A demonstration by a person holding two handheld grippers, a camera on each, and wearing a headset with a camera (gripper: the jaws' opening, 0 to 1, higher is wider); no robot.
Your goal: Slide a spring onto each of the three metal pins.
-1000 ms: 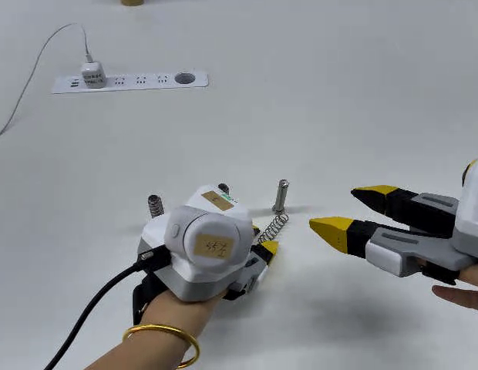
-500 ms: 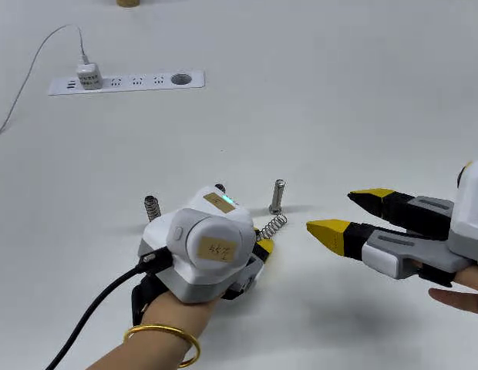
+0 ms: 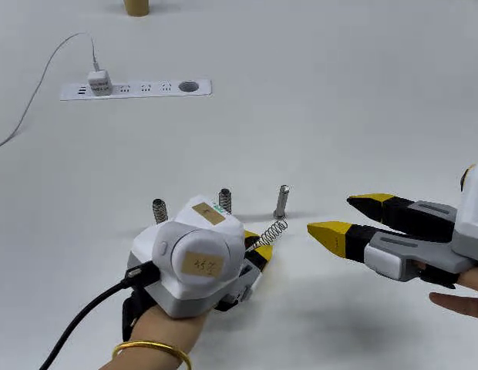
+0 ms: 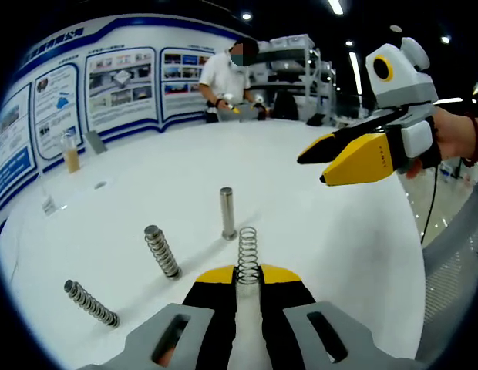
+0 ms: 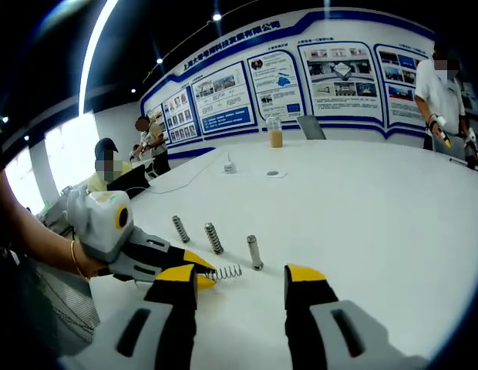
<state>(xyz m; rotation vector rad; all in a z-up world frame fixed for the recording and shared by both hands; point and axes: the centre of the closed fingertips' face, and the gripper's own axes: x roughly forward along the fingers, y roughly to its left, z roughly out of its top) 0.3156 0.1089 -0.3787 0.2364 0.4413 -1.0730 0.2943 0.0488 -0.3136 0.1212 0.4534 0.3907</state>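
**My left hand-held gripper** [image 3: 262,248]: low over table [image 3: 324,116], jaws clamped on spring [image 3: 271,231]. Spring juts forward from jaw tips, free end just short of bare pin [image 3: 282,200], which stands upright.

**Middle pin** [image 3: 224,200] and **left pin** [image 3: 159,210]: in row with bare pin, each wearing its own spring.

**My right hand-held gripper** [image 3: 329,213]: right of bare pin, jaws apart, holding nothing, tips pointing toward held spring.

**Power strip** [image 3: 135,89]: far back on table.
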